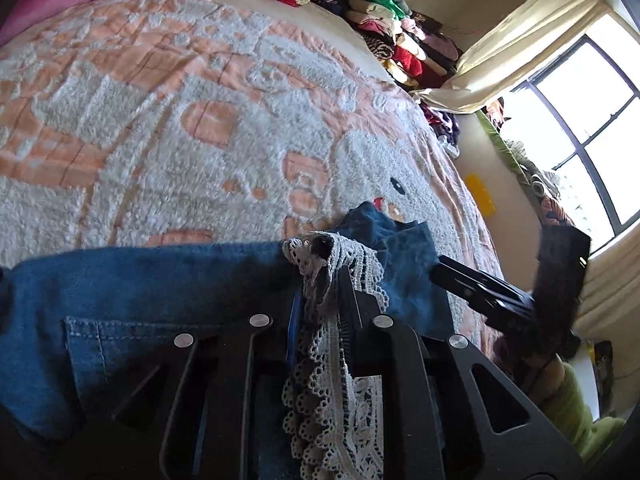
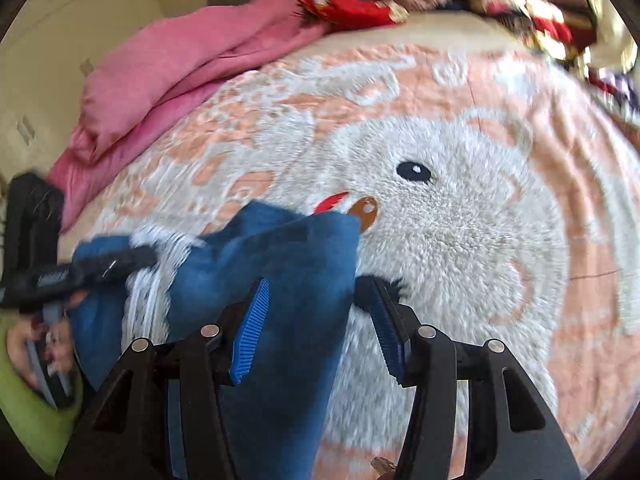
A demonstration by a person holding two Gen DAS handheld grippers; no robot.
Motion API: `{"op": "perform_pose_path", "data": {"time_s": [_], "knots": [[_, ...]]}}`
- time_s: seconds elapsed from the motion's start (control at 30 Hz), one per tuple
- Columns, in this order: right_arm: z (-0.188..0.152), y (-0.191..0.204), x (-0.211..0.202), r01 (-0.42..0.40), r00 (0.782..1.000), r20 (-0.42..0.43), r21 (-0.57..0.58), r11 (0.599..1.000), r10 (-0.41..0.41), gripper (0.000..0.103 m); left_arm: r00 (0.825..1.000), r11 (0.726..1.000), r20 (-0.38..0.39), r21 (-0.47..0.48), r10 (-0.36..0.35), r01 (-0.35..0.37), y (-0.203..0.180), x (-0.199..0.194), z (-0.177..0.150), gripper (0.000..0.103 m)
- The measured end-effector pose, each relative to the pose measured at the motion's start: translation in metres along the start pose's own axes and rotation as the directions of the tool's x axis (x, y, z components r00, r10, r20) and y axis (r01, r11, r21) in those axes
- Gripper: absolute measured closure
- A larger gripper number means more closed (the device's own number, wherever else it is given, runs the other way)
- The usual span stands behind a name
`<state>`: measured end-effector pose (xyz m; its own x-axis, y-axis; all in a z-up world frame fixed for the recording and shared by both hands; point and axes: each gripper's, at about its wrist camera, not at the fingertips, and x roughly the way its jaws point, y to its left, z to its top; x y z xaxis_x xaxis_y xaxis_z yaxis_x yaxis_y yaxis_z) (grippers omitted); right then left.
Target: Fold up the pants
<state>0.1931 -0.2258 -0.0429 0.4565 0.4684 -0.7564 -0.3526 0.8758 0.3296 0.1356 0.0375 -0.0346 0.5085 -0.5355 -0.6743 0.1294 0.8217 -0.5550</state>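
Left wrist view: my left tool [image 1: 320, 276] is closed down on the white lace trim [image 1: 328, 360] of the blue denim pants [image 1: 152, 280]; the lace bunches up between the two fingers and drapes back over the tool body; a back pocket [image 1: 120, 344] with pale stitching lies to the left of the fingers; the pants rest at the near edge of the bed, on a peach-and-white fleece blanket [image 1: 200, 120]; my right tool [image 1: 484, 284] shows at the right, just beside a denim corner; folded clothes [image 1: 400, 36] are stacked along the far side; a window [image 1: 592, 120] with cream curtains sits to the right.

Right wrist view: my right tool [image 2: 316, 320] stands wide open, blue ribbed pads [image 2: 252, 332] apart, gripping nothing; the left pad lies over a raised fold of the pants [image 2: 272, 280], the right pad over the blanket [image 2: 480, 240] with its bear face; my left tool [image 2: 100, 268] at the left edge pinches the lace; a pink quilt [image 2: 180, 72] lies at the far side of the bed; frame somewhat blurred.
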Motion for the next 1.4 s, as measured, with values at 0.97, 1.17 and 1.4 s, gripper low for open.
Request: {"op": "perform_pose_path", "data": {"time_s": [0.97, 1.17, 1.4], "knots": [[-0.027, 0.021, -0.063, 0.025, 0.992, 0.124, -0.087, 0.996, -0.014, 0.042, 0.977, 0.972, 0.082, 0.117, 0.195, -0.204, -0.012, -0.056, -0.022, 0.063], [-0.062, 0.041, -0.078, -0.021, 0.995, 0.095, -0.141, 0.990, 0.034, 0.042, 0.988, 0.982, 0.034, 0.106, 0.151, -0.154, -0.019, -0.067, -0.055, 0.063], [-0.094, 0.062, -0.072, -0.044, 0.998, 0.039, -0.218, 0.975, 0.054, 0.042, 0.991, 0.990, -0.072, 0.097, 0.109, -0.102, -0.023, -0.059, -0.094, 0.063]]}}
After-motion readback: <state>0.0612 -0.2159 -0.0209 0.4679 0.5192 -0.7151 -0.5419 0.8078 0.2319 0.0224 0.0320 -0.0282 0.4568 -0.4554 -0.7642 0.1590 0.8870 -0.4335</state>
